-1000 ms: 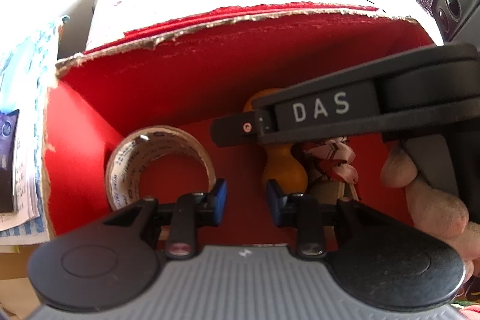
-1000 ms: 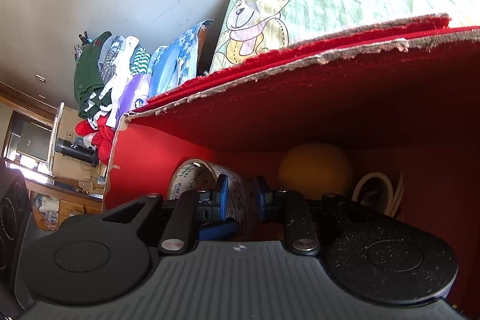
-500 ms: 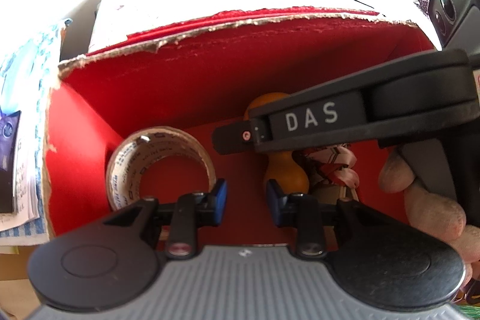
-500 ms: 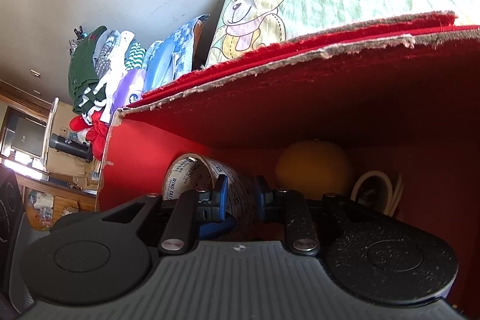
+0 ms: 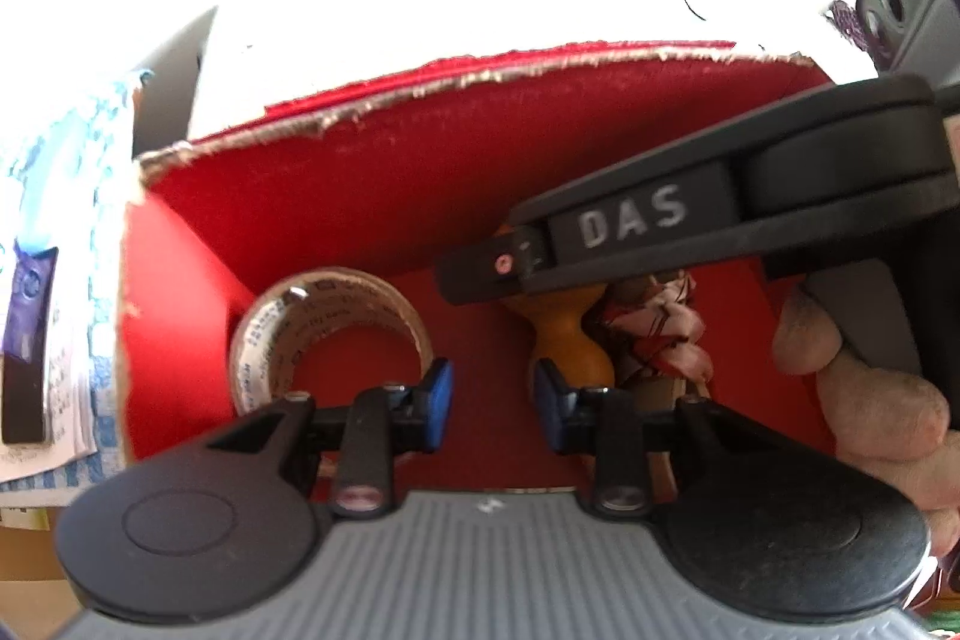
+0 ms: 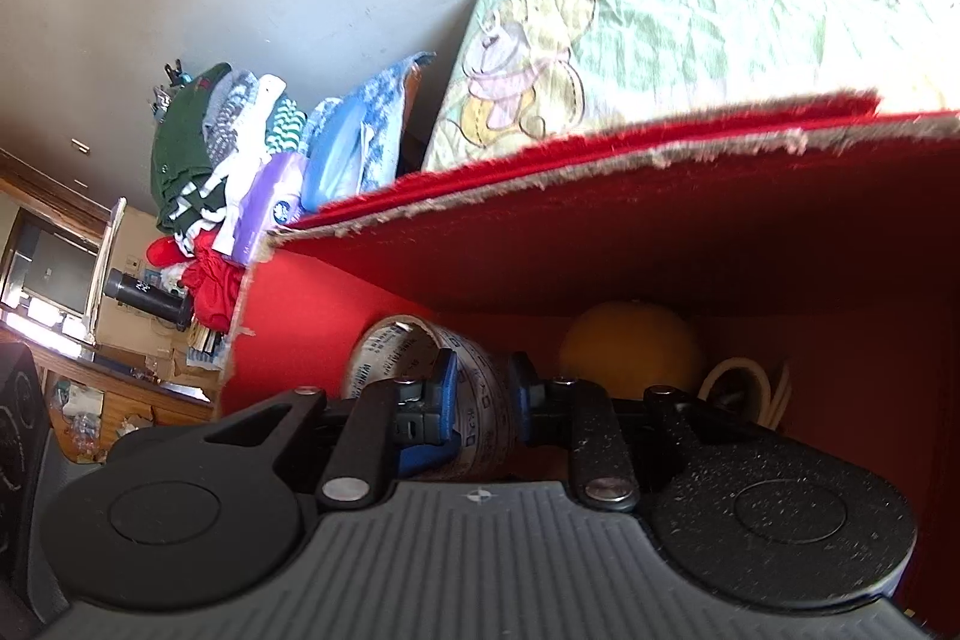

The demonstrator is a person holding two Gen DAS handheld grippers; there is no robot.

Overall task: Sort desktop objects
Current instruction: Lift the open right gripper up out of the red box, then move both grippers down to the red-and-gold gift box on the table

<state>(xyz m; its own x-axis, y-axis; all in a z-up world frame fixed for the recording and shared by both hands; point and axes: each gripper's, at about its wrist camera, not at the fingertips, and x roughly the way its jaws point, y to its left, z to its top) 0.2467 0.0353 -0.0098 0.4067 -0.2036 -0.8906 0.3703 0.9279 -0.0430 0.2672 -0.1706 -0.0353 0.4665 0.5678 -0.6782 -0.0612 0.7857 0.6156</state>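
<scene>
A: Start at the left gripper [image 5: 492, 397]. What do its fingers [image 5: 437, 391] hold?

B: Nothing. The blue pads stand apart with bare red box floor between them. Past the left pad the tape roll [image 5: 327, 334] stands on edge inside the red box [image 5: 360, 196], near its left wall. To the right an orange gourd-shaped thing [image 5: 570, 346] and a patterned cloth bundle [image 5: 657, 325] sit side by side.

A: And the right gripper [image 6: 483, 397]?

B: Its own camera shows the pads close together, pressed on the tape roll's [image 6: 420, 358] printed band from either side. The left view only shows that gripper [image 5: 480, 274] from the side, marked DAS, reaching over the gourd, with a hand [image 5: 870, 388] wrapped round its handle.

A: Anything only the right view gives?

B: A white ring-shaped thing [image 6: 744, 388] by the orange one [image 6: 630, 355], a bear-print bedcover [image 6: 690, 10] beyond the box [image 6: 660, 232], and stacked clothes [image 6: 240, 160] against the wall.
</scene>
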